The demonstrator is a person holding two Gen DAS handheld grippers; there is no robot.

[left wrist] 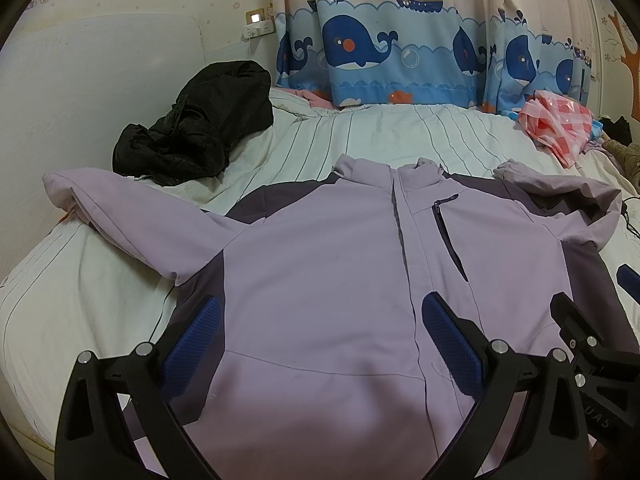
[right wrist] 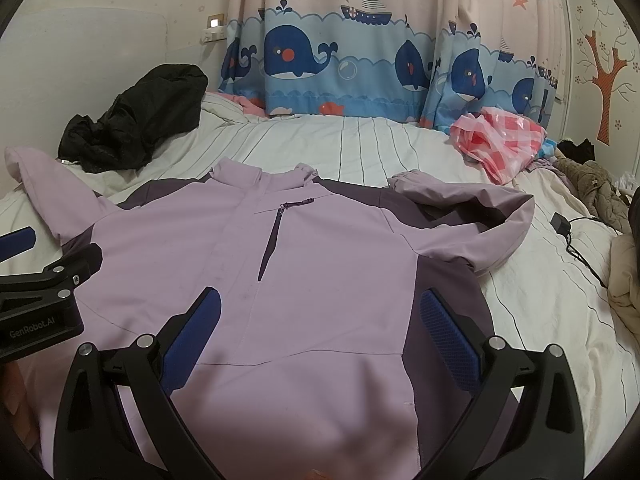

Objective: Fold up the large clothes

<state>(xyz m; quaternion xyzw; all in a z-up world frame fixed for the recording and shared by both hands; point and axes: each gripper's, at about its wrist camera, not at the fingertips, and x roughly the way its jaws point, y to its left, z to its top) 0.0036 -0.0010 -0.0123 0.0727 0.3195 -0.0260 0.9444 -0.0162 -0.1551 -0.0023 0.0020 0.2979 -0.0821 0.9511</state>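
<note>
From the left, I worry the padded left sleeve [left wrist: 120,220] slips or springs back if my left tool [left wrist: 320,340], gaping wide and empty, pinches only the top layer. The jacket [left wrist: 328,264] lies face-up on the bed [left wrist: 360,132], hem under both tools; the right tool [right wrist: 320,332] is equally wide.

We see both views dim, lit softly from overhead. A soft shadow falls on the lilac jacket [left wrist: 320,280] near us. Fisheye bending darkens the corners, focus fairly sharp
</note>
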